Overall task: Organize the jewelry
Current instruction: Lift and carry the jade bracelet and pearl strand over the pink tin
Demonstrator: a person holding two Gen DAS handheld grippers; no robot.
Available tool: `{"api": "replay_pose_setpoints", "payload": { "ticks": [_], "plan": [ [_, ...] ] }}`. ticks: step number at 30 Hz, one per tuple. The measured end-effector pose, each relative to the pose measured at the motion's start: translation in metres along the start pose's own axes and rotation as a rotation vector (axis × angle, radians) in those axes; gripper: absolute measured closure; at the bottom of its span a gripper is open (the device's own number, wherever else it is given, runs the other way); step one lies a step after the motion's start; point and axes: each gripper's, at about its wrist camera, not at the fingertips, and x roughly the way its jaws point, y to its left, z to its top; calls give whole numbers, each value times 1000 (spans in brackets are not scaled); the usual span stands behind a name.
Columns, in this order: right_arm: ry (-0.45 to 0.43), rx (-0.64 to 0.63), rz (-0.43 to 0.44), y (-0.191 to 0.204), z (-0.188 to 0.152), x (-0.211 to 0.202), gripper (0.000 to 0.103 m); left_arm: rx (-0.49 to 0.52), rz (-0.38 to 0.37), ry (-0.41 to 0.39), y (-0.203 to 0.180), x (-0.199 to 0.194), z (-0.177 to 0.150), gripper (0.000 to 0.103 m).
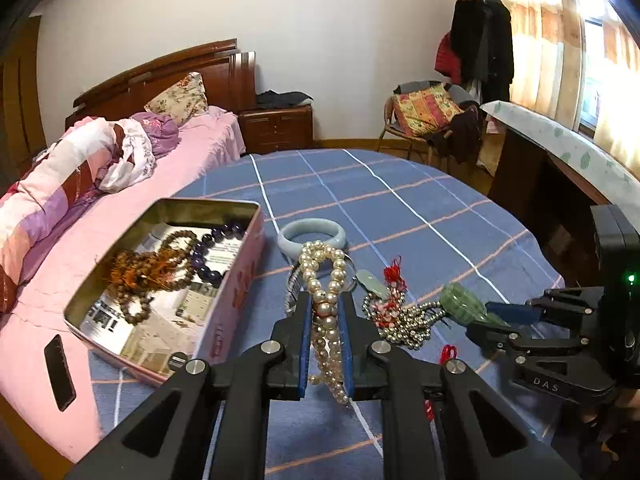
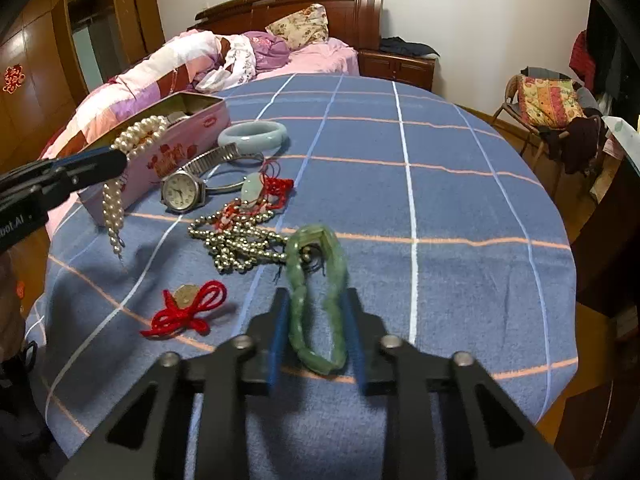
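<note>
My left gripper [image 1: 326, 298] is shut on a pearl necklace [image 1: 320, 264], whose loops hang free above the blue checked tablecloth [image 2: 440, 200]; the right wrist view shows them dangling [image 2: 112, 212] beside a pink tin box [image 2: 180, 148]. The open tin [image 1: 240, 292] holds brown and purple bead strings. My right gripper [image 2: 314, 300] is shut on a green jade bracelet [image 2: 298, 312], with a pad against each side. On the cloth lie a pale bangle [image 2: 248, 146], a wristwatch [image 2: 182, 192], a jade pendant on red cord [image 2: 252, 190] and a silver bead chain [image 2: 236, 240].
A coin tied with red cord [image 2: 188, 308] lies near the table's front left. A bed with pink sheets [image 1: 192, 152] adjoins the table on the left, with a dark phone [image 1: 60, 372] on it. A chair with a cushion [image 1: 424, 108] and a desk stand behind, to the right.
</note>
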Motion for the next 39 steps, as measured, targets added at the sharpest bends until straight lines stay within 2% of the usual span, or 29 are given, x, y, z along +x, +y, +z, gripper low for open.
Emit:
{"api": "replay_pose_setpoints", "payload": {
  "ticks": [6,16,21,39],
  "plan": [
    [-31,-3,0,-1,-1,-13,85,-22,9,-28,7,-9,6,91],
    [-104,-16,-16,5,7,-34,86,-36,18,-45,13,-16,8,91],
    [-143,-13,-11,8,14,-41,86,-46,45,-36,20,-16,9,91],
    [-219,-85,83,55,60,-36,86,-129,125,-74,70,-30,16,91]
  ]
}}
